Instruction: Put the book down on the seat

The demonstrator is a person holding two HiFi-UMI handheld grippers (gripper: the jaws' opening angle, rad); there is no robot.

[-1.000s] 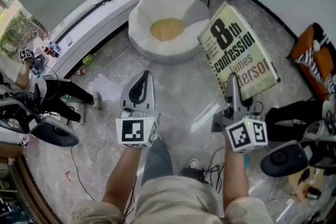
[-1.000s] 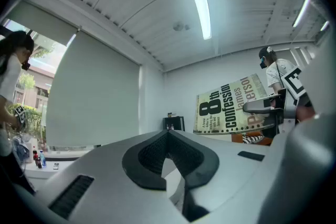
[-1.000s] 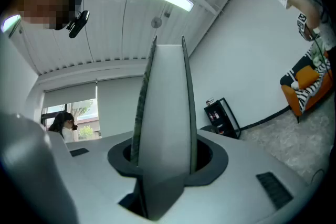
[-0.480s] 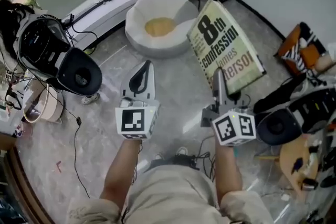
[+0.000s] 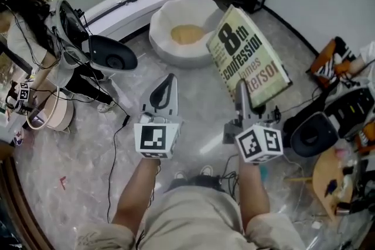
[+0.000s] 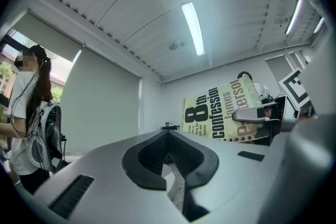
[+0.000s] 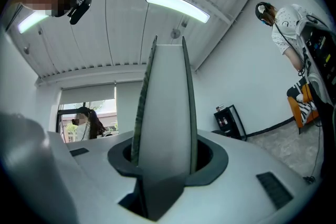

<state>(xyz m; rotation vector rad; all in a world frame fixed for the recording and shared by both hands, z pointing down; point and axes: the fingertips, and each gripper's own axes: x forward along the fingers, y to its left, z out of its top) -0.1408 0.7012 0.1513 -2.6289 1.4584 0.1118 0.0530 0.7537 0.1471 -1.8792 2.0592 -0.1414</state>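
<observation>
The cream paperback book has drifted closer to the round white beanbag seat at twelve o'clock. The right tool clamps its lower edge; the left tool is closed and empty. It is mid-carry, so next comes lowering it onto the seat.

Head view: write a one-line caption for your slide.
Right tool grips a book near the white seat; left tool holds nothing.

An office-like studio; cables trail across marble floor, beanbag seat, ceiling strip light.
</observation>
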